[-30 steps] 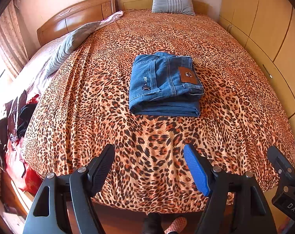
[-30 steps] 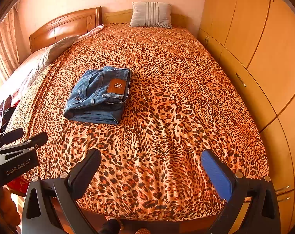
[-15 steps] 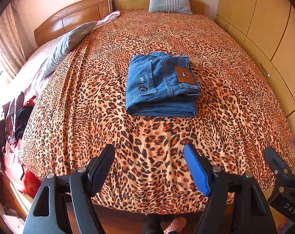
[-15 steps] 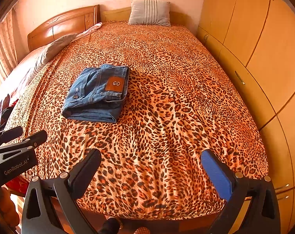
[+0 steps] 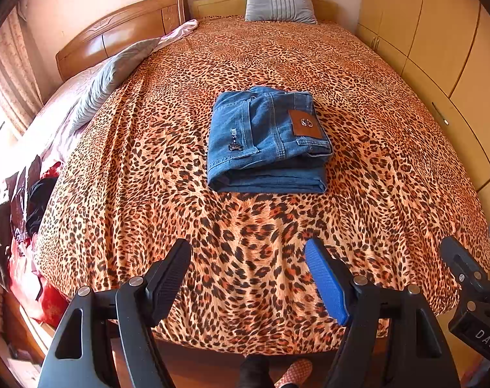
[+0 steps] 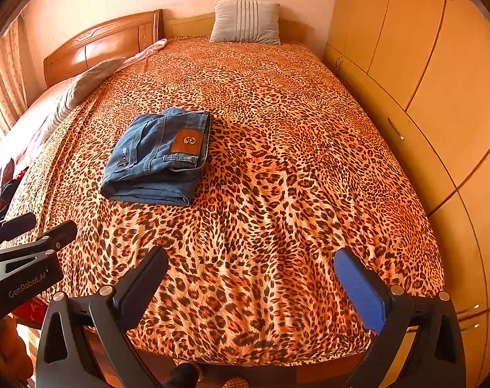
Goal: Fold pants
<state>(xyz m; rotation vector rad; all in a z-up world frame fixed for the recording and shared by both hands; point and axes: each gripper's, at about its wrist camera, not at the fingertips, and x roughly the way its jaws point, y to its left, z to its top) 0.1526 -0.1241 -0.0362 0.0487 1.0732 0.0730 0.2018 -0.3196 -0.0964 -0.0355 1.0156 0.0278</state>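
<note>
Blue jeans (image 5: pixel 264 142) lie folded into a compact rectangle on the leopard-print bed (image 5: pixel 167 168), brown leather patch facing up. They also show in the right wrist view (image 6: pixel 157 158), left of centre. My left gripper (image 5: pixel 248 268) is open and empty, held over the foot of the bed, well short of the jeans. My right gripper (image 6: pixel 251 274) is open and empty, also over the foot edge, to the right of the jeans. Each gripper shows at the edge of the other's view.
A grey striped pillow (image 5: pixel 279 1) leans on the headboard. A grey blanket (image 5: pixel 112 74) and pink bedding lie along the left side. Wooden wardrobe doors (image 6: pixel 432 74) line the right. Clothes and a red bag (image 5: pixel 25 226) are piled at the left.
Both grippers have drifted slightly; the jeans sit a little lower in both views. The jeans lie still and both grippers stay open.
</note>
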